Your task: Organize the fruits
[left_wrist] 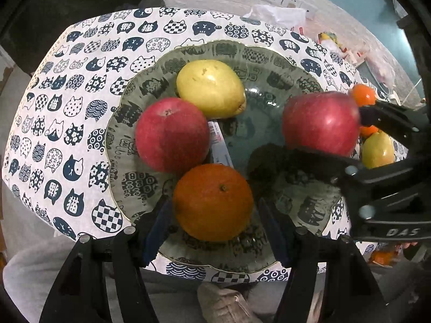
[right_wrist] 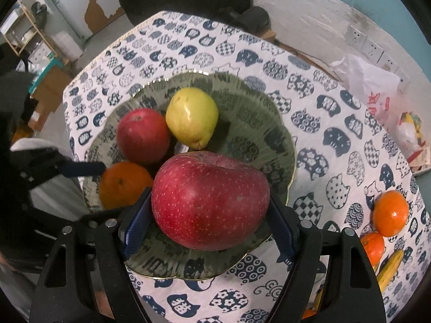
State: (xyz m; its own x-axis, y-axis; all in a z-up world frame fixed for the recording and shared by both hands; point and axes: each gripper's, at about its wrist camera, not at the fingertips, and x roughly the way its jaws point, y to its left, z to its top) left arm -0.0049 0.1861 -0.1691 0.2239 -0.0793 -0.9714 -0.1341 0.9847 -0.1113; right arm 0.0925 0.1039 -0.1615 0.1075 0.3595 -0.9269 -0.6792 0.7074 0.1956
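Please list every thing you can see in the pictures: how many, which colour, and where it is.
plate: 1, green, on the cloth
apples: 2, red; one on the plate, one in the right tongs
pears: 2, yellow; one on the plate, one on the cloth
oranges: 3; one on the plate, two on the cloth
banana: 1, yellow, on the cloth
cloth: 1, white with blue cats
bag: 1, white, far edge
left tongs: open around the plate's orange
right tongs: shut on an apple

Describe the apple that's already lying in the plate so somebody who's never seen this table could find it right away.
Find the large green plate on the cat-print tablecloth. The resting apple lies on its far left side, between the yellow pear and the orange. Unlike the other red apple, no gripper holds it.
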